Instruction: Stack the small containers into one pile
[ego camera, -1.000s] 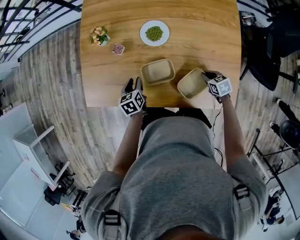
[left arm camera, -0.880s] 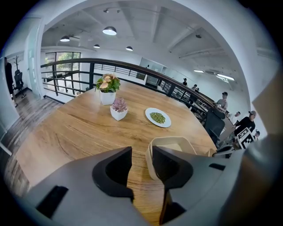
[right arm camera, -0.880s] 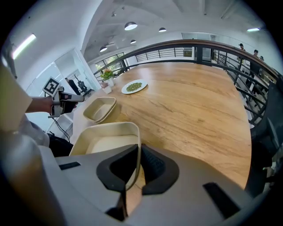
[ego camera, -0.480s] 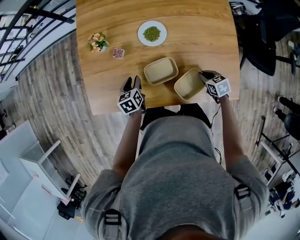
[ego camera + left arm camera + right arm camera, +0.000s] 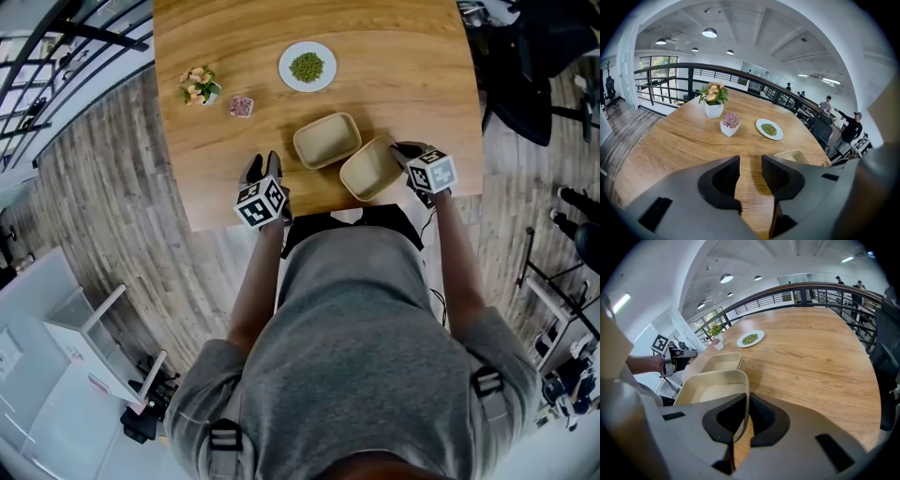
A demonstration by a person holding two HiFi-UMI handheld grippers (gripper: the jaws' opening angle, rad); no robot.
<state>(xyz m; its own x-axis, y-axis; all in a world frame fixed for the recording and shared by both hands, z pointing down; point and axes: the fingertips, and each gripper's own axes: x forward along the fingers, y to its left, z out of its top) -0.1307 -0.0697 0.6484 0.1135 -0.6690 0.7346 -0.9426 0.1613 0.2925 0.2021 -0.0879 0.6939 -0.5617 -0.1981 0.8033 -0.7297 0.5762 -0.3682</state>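
Beige container [image 5: 370, 171] rim pinched by right hand-held gripper [image 5: 405, 155], left hand-held gripper [image 5: 264, 166] parted, empty, wooden table [image 5: 403, 84], plank floor [image 5: 103, 187], perhaps mezzanine

Ahead of you, a white plate [image 5: 288, 67] of green bits, a flower pot [image 5: 198, 84] and a small succulent pot [image 5: 241, 106] are sitting on the wooden surface [image 5: 412, 84].

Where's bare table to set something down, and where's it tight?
Free: the wide stretch from the plate to the table's right edge; also the strip between the succulent pot and the left gripper. Crowded: near edge, where the right gripper clamps the held container close beside the resting container.
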